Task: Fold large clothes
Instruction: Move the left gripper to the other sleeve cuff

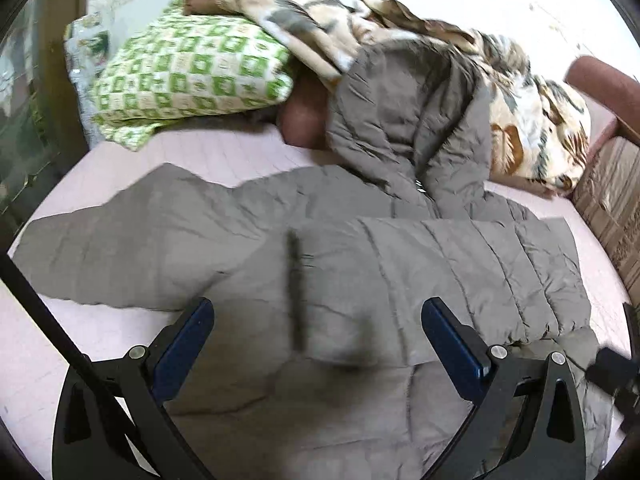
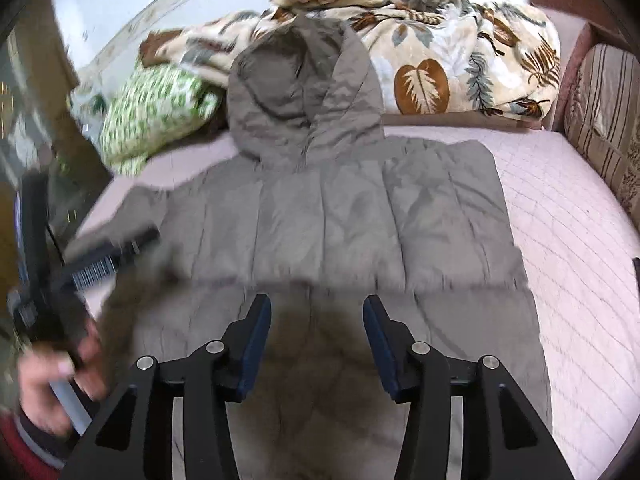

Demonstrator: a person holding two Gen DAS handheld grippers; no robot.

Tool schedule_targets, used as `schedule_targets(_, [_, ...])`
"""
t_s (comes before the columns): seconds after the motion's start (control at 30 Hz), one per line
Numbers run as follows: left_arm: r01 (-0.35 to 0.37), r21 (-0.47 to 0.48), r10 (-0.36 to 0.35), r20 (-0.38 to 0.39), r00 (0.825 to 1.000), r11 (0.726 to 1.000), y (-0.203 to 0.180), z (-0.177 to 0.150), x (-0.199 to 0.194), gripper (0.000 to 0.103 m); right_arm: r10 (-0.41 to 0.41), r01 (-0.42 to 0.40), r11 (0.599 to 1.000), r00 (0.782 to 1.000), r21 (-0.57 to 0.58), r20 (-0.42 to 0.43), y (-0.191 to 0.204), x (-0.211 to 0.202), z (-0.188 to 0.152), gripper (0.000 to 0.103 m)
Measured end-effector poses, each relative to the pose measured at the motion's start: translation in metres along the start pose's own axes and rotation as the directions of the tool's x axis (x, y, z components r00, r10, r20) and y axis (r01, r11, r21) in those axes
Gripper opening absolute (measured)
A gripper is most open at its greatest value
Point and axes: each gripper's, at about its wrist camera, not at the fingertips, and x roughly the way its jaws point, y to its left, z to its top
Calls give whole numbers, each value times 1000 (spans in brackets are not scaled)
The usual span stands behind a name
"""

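Matt quilted cloth coat (image 2: 344,216), crinkled

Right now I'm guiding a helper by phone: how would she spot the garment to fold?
Look at the pink quilted bed. Spread flat across its middle lies a grey puffer coat, its hood pointing toward the leaf-print blanket. Unlike that blanket and the green checked pillow, it is plain and unpatterned.

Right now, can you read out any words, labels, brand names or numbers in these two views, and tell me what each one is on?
No readable text in either view.
A small white mark near the zipper on the grey puffer jacket: too small and blurred to read.
The floral blanket and green checked pillow carry patterns only, no lettering.
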Motion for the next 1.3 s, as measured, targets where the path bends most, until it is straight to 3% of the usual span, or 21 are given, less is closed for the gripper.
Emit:
schedule_targets(0.23, [-33,-92,33,4,999,995,48,5,-13,103,19,-18,998,1000,-56,5,28,-21,-31,56])
schedule_targets(0.43, [-62,-138,63,2,998,988,84,3,-18,103,28,-28,999,1000,-35,2,33,-30,-47,59])
schedule_targets(0.9, [-145,-288,142,-31,989,947,187,0,-20,103,-3,4,994,1000,-108,10,70,-5,-41,61])
schedule_targets(1.3, [-183,-401,173,-62,983,897,253,-10,-13,103,42,-40,997,999,-66,34,71,-6,-36,62])
